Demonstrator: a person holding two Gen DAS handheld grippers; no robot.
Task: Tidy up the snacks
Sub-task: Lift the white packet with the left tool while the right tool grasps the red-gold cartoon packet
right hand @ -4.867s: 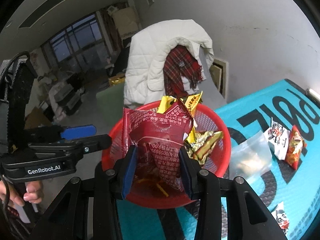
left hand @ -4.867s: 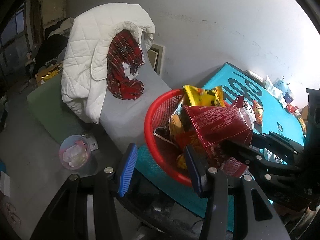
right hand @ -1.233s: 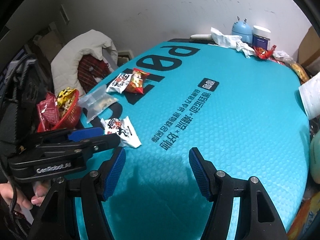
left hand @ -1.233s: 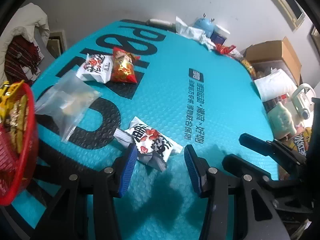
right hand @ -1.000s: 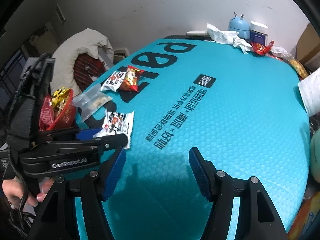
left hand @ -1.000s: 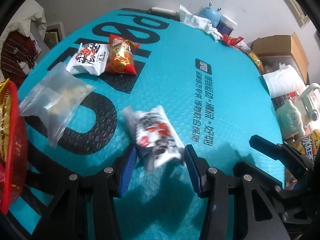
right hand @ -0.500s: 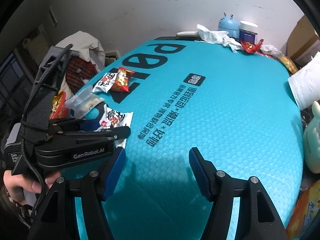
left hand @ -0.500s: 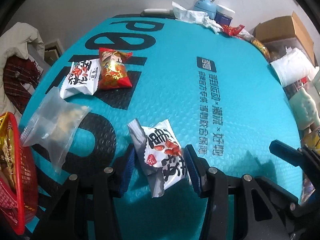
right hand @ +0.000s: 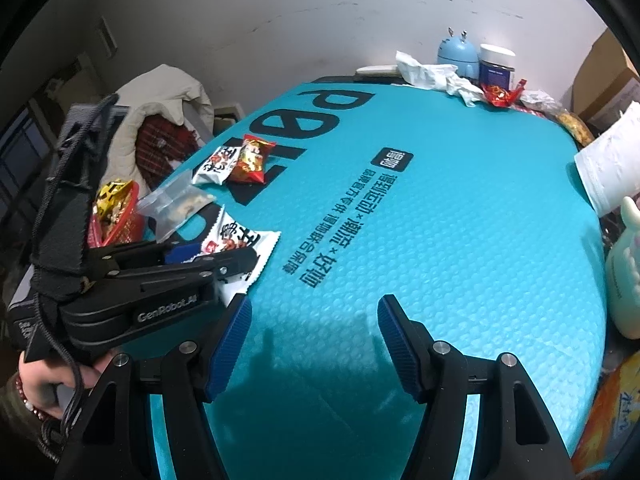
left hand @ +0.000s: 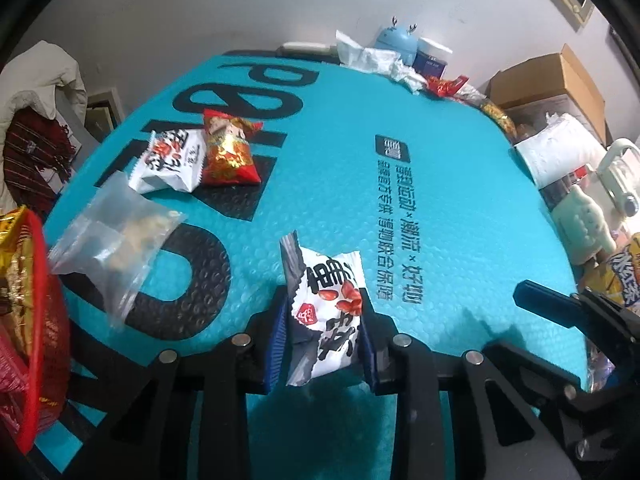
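Observation:
A white snack packet [left hand: 332,312] with red and black print sits upright between the blue pads of my left gripper [left hand: 322,344]. Its jaws are closing and both pads press the packet's sides. From the right wrist view, the left gripper [right hand: 216,258] holds that packet [right hand: 236,244] low over the teal mat [right hand: 440,240]. My right gripper [right hand: 314,344] hangs open over bare mat, holding nothing. A red basket [left hand: 36,320] full of snacks stands at the mat's left edge. Beside it lie a clear bag [left hand: 116,236], another white packet [left hand: 168,160] and a red packet [left hand: 228,156].
Tissues [left hand: 372,60], a blue gadget [left hand: 398,40], a jar and wrappers crowd the mat's far edge. A cardboard box [left hand: 552,80] and soft items line the right side. A white coat on a chair [right hand: 160,100] stands beyond the basket. A person's hand [right hand: 44,376] grips the left gripper's handle.
The left jaws have narrowed onto the white packet, which earlier lay loose on the mat and has turned end-on between the pads. The right gripper has stayed open in place.

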